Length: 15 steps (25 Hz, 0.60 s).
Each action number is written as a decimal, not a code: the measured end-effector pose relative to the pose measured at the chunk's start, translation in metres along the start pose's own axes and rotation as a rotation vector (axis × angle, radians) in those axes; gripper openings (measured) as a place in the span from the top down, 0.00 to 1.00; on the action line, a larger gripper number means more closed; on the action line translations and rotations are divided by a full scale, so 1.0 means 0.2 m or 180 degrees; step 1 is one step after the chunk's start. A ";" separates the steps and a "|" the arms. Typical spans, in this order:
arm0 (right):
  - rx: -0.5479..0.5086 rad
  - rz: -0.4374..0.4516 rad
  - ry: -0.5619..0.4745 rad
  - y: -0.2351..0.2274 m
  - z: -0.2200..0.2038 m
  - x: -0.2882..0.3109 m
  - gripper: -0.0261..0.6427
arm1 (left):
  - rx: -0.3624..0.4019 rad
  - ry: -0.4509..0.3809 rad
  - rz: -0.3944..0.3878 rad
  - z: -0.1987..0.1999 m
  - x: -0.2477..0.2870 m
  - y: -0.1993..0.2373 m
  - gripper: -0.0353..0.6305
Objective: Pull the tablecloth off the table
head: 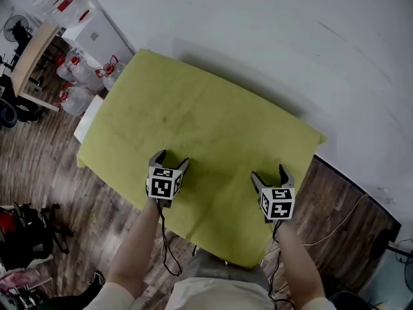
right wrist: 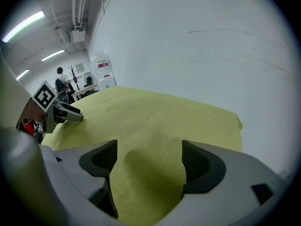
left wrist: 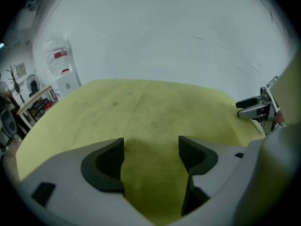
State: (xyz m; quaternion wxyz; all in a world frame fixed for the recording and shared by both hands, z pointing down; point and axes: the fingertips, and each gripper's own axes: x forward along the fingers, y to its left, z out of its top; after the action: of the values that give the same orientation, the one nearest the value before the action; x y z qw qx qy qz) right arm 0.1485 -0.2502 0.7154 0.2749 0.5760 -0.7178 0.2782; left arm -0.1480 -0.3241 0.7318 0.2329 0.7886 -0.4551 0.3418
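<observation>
At the far left, water jugs (head: 80, 76) and a wooden desk (head: 29, 53) stand on the plank floor (head: 71, 199), apart from the yellow-green tablecloth (head: 200, 121). The tablecloth lies spread flat over the worktop beside the white wall (head: 290, 37). Above its near part, the left claw (head: 171, 160) and the right claw (head: 268, 174) both gape wide, released, grasping nothing.

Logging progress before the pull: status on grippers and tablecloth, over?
Left gripper open, right gripper open, both over the cloth's near side, gripping nothing. Tablecloth spread flat, not yet pulled. Nothing lying on it.
</observation>
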 end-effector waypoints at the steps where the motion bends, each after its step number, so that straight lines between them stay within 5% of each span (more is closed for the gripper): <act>1: 0.0001 0.0014 0.0041 -0.01 -0.01 0.02 0.33 | -0.0037 0.0015 0.0009 -0.01 0.01 0.01 0.41; 9: -0.0222 -0.0047 0.0107 -0.02 -0.05 0.05 0.33 | -0.0083 -0.0059 0.0099 -0.01 0.02 0.00 0.45; 15: -0.0159 -0.0068 0.0183 -0.09 -0.06 0.02 0.70 | 0.0006 0.0004 0.0086 -0.02 0.01 -0.10 0.89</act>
State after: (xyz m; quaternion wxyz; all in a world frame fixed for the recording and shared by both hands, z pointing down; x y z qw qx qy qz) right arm 0.1671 -0.2479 0.7274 0.3126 0.5684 -0.7101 0.2737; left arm -0.1311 -0.3136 0.7347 0.2277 0.7824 -0.4653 0.3458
